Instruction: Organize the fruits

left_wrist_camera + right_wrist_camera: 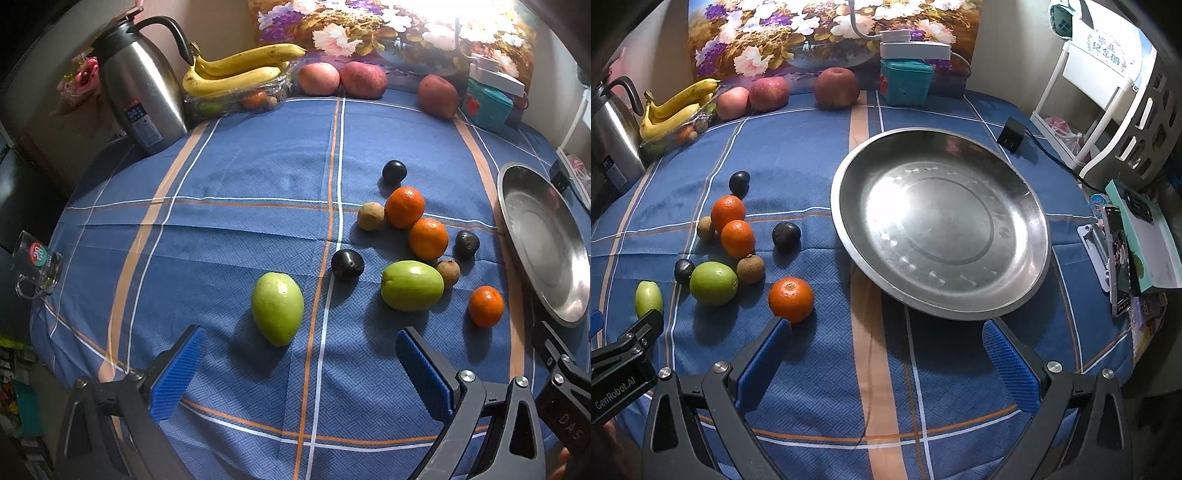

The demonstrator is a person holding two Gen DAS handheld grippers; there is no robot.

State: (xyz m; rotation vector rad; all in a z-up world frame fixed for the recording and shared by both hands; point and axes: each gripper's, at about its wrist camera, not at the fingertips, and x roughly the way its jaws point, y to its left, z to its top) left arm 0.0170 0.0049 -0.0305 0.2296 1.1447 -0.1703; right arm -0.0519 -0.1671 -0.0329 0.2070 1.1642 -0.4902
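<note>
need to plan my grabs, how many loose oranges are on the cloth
3. One orange sits farthest back beside another touching it; the third lies alone nearest the steel plate. Something orange also shows in the clear container under the bananas, partly hidden.

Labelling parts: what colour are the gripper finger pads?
Blue, textured pads, clearest in the right wrist view.

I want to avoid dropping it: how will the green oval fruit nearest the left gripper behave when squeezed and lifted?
The green oval fruit looks smooth and glossy, so it may slip between the pads. Lying loose on the flat tablecloth, its rounded shape would probably roll if nudged. It seems firm.
</note>
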